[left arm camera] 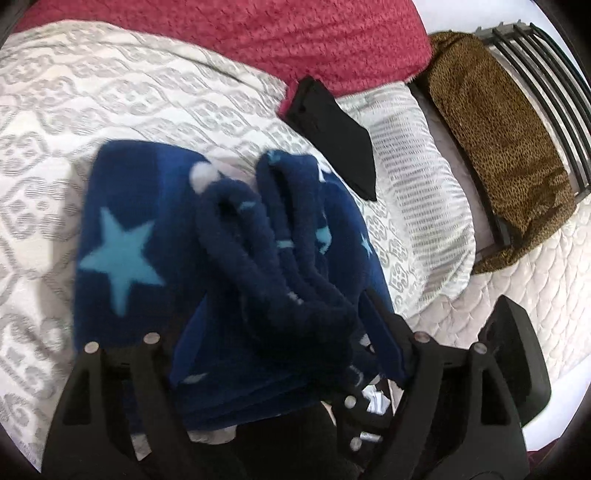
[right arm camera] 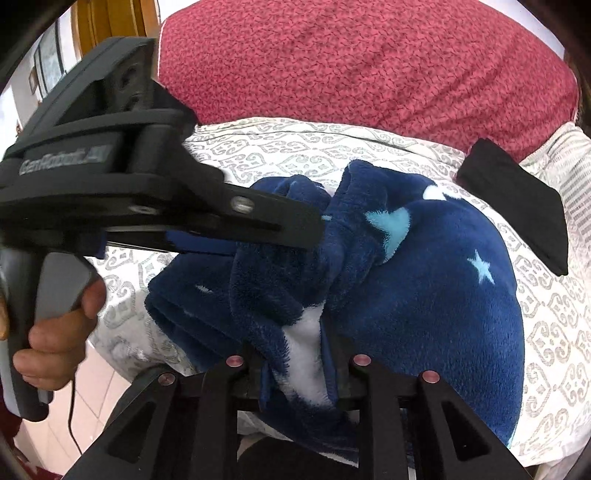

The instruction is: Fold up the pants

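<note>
A folded black cloth [left arm camera: 332, 136] is lying on the patterned white bedspread [left arm camera: 129, 92], touching a red blanket [left arm camera: 277, 33]; a leopard-print cloth [left arm camera: 495, 133] is draping the black bed frame [left arm camera: 554, 92].

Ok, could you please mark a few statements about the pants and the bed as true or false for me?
The pants are navy with light stars: true.
The black folded item lies on the pants: false, it lies apart on the quilt.
Fleece sits between the fingers of the right gripper: true.
The leopard-print cloth lies under the pants: false, it drapes over the dark barred frame.
</note>
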A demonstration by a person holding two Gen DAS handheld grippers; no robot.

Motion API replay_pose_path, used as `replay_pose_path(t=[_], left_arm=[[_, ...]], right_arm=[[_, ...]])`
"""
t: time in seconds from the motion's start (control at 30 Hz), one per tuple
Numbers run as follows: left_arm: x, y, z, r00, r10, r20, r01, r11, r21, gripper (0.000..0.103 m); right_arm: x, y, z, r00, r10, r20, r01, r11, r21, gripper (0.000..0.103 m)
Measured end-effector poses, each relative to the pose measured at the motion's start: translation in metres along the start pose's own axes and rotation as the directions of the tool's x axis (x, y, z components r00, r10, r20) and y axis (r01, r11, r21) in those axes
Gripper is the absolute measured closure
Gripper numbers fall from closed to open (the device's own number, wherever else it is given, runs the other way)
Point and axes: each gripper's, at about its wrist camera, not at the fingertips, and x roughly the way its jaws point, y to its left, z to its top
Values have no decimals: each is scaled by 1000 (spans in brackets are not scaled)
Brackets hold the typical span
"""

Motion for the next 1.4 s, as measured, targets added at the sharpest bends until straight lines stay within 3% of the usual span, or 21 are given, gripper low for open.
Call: replay_pose_path(t=[0.1, 0.23, 0.33, 0.4, 0.63, 0.83, 1.0, 1.1, 1.17, 1.27, 1.33, 1.4], left_arm=[[21, -5, 7, 999, 6, -49, -6, 1000, -2, 23], [35, -16, 13, 998, -27, -56, 28, 1000, 13, 25], [38, -28, 16, 999, 16, -37, -14, 997, 70, 42], [37, -33, 16, 997, 67, -26, -64, 991, 118, 71], [27, -39, 17, 990, 139, 21, -141, 971, 196, 73], [0, -48, 26, 983, 162, 90, -180, 954, 239, 74], [-44, -61, 27, 969, 179, 169, -227, 912, 340, 74], [-55, -52, 23, 959, 213, 188, -270, 889, 371, 73], [-52, -34, 19, 946, 267, 182, -316, 880, 355, 73], [-34, 12, 13, 937, 332, 109, -349, 902, 252, 72], [-25, 37, 7, 941, 330, 70, -337, 925, 178, 69], [-25, 47, 3, 950, 303, 80, -312, 941, 132, 63]], right_arm=[[-1, 1, 0, 1000, 1, 2, -1, 1000, -4, 79], [-3, 5, -2, 1000, -2, 8, 2, 1000, -22, 79], [-4, 3, -3, 1000, 1, 10, 0, 1000, -23, 78], [-5, 1, -2, 1000, 9, 13, -8, 1000, -17, 76], [-16, -7, -4, 998, 56, 6, -56, 998, 10, 65], [-46, -27, -10, 999, 48, 25, -49, 998, 27, 64], [-84, -88, -6, 985, 103, 139, -132, 965, 224, 46], [-85, -122, -2, 988, 21, 151, -72, 935, 346, 44], [-68, -133, -2, 994, -20, 110, -23, 924, 381, 44], [-28, -132, -10, 999, -20, -35, 32, 914, 404, 44], [-11, -128, -20, 997, 26, -69, 6, 904, 428, 44], [-10, -129, -24, 998, 26, -55, 1, 897, 443, 43]])
